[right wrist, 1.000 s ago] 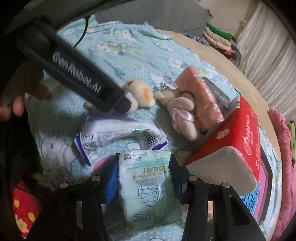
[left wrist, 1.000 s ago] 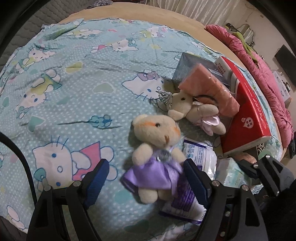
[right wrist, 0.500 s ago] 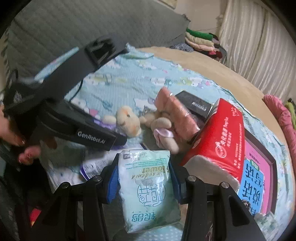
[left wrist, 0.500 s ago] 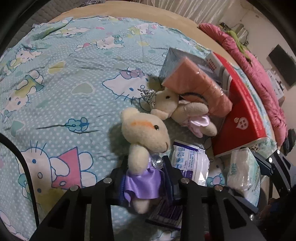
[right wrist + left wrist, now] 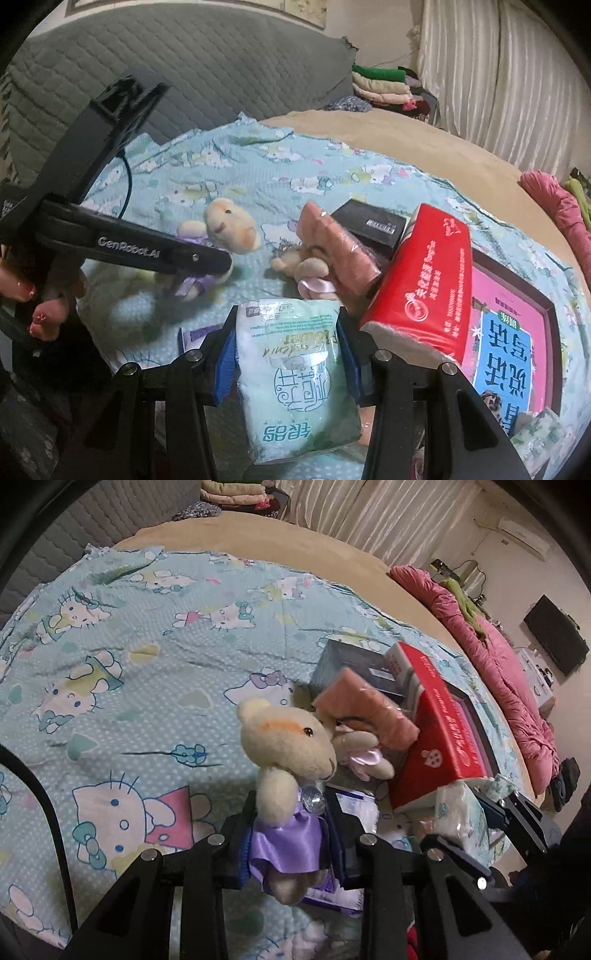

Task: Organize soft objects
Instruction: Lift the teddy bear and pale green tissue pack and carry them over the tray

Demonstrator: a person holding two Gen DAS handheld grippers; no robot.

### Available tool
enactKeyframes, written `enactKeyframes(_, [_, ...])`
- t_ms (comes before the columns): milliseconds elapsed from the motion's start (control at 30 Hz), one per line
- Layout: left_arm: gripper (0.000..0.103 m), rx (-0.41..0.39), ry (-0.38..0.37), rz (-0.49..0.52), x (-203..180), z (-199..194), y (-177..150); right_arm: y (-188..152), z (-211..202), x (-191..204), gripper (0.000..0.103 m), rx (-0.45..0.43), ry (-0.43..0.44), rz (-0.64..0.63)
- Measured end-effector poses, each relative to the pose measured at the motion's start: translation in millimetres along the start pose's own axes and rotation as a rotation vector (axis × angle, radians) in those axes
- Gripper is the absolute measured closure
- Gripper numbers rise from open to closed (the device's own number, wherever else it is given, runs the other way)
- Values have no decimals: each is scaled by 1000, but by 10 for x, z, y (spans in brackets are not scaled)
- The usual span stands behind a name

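Blue cartoon-print sheet [image 5: 129, 686] now lies below our lifted loads. We have closed the left gripper [image 5: 291, 834] on the purple-dressed bear [image 5: 286, 760] and raised it off the bed; a second ago its jaws stood open around it. Our right gripper [image 5: 286, 354] keeps its clamp on the tissue pack [image 5: 295, 384]. Both are ready, we judge, for sorting. Crowding the right side: red tissue box [image 5: 439, 731], pink bundle [image 5: 369, 709], second bear [image 5: 358, 753].

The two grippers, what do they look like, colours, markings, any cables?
Both are matte black angular frames with silver bolt heads and blue pads inside the fingers. The left gripper carries white "GenRobot.AI" lettering on its side and trails a thin black cable. The right gripper matches. The hand has red-painted nails; no sleeve is visible.
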State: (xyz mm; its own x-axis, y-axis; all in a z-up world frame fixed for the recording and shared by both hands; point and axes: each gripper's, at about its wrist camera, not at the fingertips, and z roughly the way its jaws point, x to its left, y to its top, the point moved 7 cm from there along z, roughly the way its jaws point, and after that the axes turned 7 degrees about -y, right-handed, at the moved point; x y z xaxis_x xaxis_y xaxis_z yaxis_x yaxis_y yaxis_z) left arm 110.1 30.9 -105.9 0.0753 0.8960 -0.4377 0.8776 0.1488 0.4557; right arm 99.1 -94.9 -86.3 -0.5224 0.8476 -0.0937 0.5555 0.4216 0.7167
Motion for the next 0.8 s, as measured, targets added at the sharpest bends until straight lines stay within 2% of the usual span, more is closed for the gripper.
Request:
enactKeyframes(300, [70,-34,-12,36,-267,-227,31,39,-202,-77,54,-27,-9,39])
enactKeyframes(800, [70,-27,2,110,-639,-282,-15,73,-528,-467,54,-73,-28,212])
